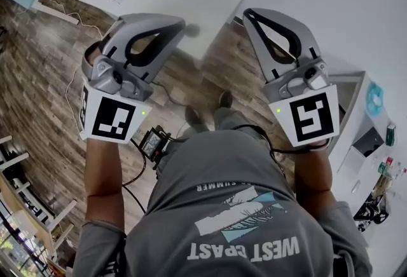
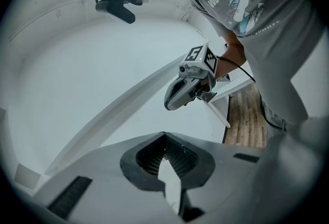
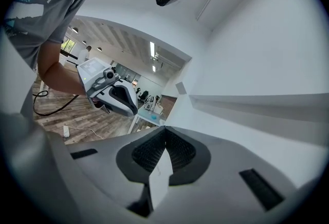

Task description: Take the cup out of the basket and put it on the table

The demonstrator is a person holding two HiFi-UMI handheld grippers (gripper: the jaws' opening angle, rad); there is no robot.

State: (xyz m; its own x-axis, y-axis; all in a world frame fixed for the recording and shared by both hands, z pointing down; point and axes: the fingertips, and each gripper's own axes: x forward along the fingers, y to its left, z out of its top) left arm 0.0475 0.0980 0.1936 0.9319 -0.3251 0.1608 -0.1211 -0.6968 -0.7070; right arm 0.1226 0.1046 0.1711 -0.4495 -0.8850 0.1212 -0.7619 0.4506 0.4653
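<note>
Grey left tongs, right tongs closed above floor.

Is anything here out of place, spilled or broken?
Nothing looks spilled or broken. One oddity: no cup or basket shows in any view. The left grey claw and the right grey claw are both shut on nothing, held over the brown wooden floor near the white table.

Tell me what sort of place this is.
Probably an open office or lab workspace: a wood-plank floor, white tables with scattered items, and, in the right gripper view, a long room behind with ceiling strip lights.
</note>
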